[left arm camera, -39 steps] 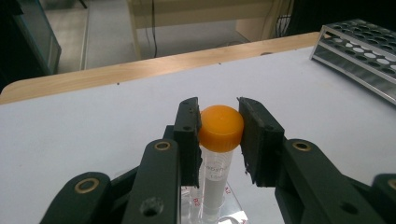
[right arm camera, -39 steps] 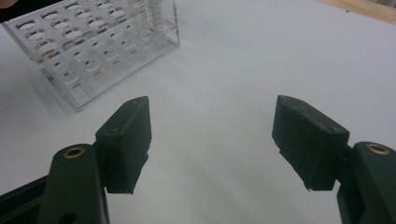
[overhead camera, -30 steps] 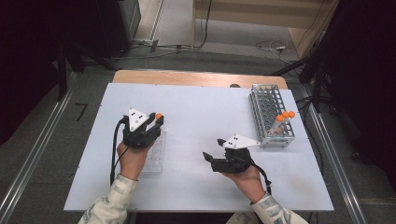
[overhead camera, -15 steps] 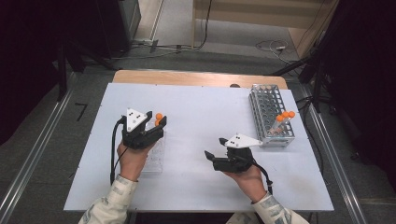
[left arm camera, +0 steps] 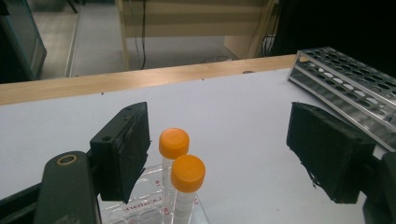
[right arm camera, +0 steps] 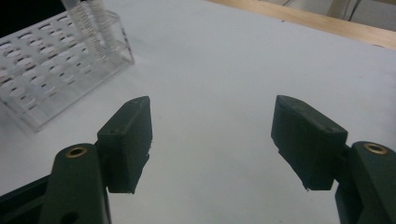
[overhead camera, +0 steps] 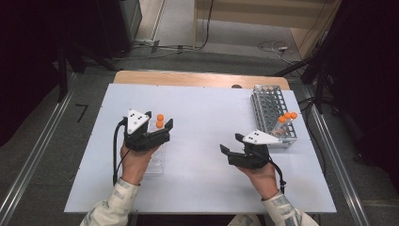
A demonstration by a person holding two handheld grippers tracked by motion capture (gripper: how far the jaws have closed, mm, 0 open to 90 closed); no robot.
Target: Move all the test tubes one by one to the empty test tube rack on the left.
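- A lab or test bay, most likely: a metal tube rack stands at the far right of the white tabletop, holding orange-capped tubes.
- A clear plastic rack holds two more capped sample tubes.
- Loose cables trail over the bare grey floor, with metal rails beside the tabletop.
- The dark surroundings are hard to read; they may be equipment stands.
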